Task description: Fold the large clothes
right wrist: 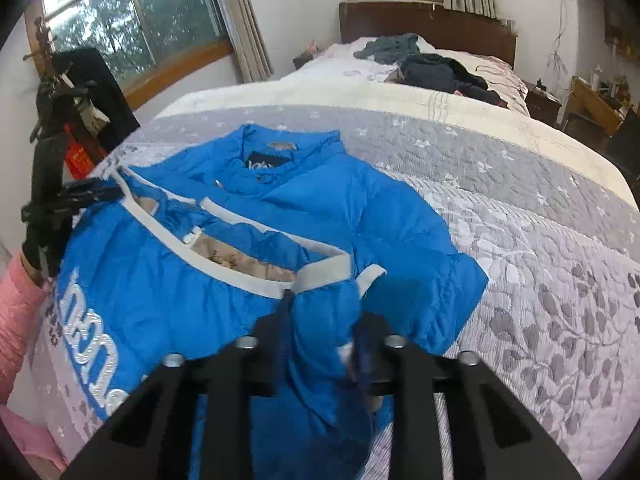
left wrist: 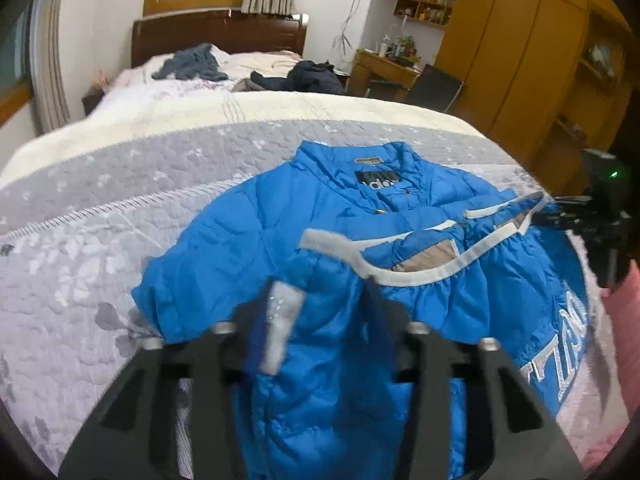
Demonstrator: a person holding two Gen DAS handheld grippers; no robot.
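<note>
A blue puffer jacket [left wrist: 248,236] [right wrist: 360,208] lies on the bed with its collar away from me. Its lower part is folded up, so the white hem band [left wrist: 420,276] [right wrist: 224,260] lies across the chest and white lettering [left wrist: 572,340] shows. My left gripper [left wrist: 324,300] is shut on the hem's left corner, with blue fabric bunched between its fingers. The right gripper [right wrist: 326,312] is shut on blue fabric at the hem's other corner. Each gripper also shows at the edge of the other's view, the right gripper [left wrist: 556,212] and the left gripper [right wrist: 100,194], pinching the hem end.
The jacket rests on a grey floral quilt [left wrist: 80,248] [right wrist: 540,264] with a cream blanket [left wrist: 240,112] beyond. Dark clothes [left wrist: 316,76] [right wrist: 432,68] are heaped near the headboard [left wrist: 220,32]. A wooden wardrobe [left wrist: 520,60] and a desk [left wrist: 384,64] stand on the right. A pink sleeve [right wrist: 16,320] is at the left edge.
</note>
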